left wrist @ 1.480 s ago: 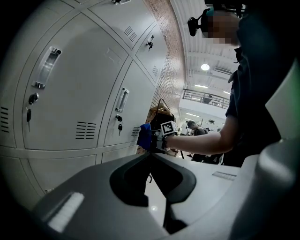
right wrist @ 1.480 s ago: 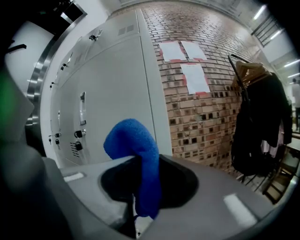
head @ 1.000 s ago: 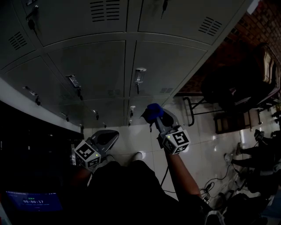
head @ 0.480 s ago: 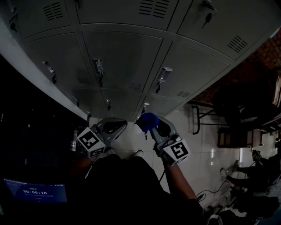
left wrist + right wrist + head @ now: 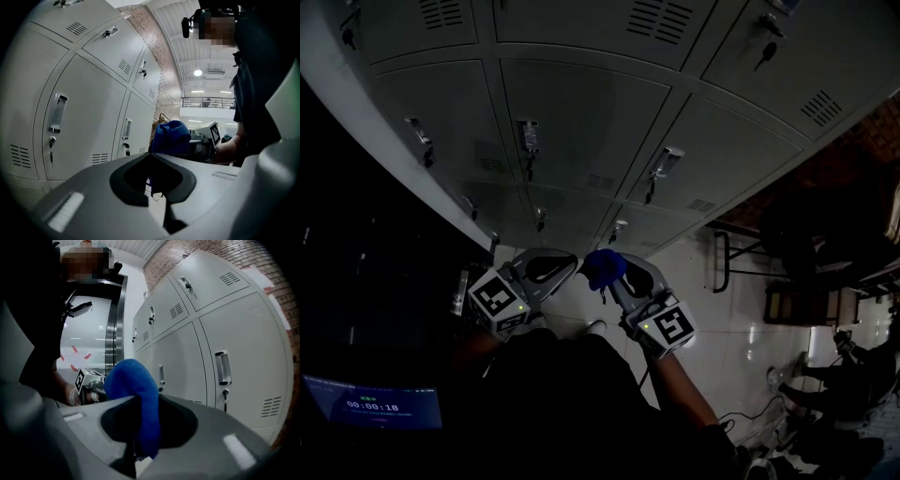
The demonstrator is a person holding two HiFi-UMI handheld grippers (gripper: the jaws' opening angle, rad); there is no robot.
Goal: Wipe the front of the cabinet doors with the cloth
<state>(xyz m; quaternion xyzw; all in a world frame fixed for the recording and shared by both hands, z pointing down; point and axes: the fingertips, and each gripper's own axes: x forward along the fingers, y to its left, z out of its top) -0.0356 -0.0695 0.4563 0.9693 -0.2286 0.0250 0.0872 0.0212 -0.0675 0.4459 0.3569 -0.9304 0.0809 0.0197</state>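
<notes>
Grey metal cabinet doors (image 5: 581,122) with handles and key locks fill the upper head view. They also show in the left gripper view as cabinet doors (image 5: 84,117) and in the right gripper view as cabinet doors (image 5: 234,348). My right gripper (image 5: 614,269) is shut on a bunched blue cloth (image 5: 602,267), which sticks up between its jaws as the cloth (image 5: 136,394) in its own view. The cloth is held short of the lower doors, not touching them. My left gripper (image 5: 558,265) sits just left of it, shut and holding nothing. The cloth (image 5: 171,138) shows beyond the left jaws.
A glossy white tiled floor (image 5: 722,319) lies below the cabinet. A dark metal-framed bench (image 5: 741,253) and dark furniture (image 5: 825,234) stand at the right, with cables (image 5: 769,412) on the floor. A small lit screen (image 5: 375,408) glows at the lower left. A brick wall (image 5: 211,258) runs behind the lockers.
The head view has swung, so the cabinet now sits further right. The two grippers have come closer together, and the cloth has moved left and a little lower in view.
</notes>
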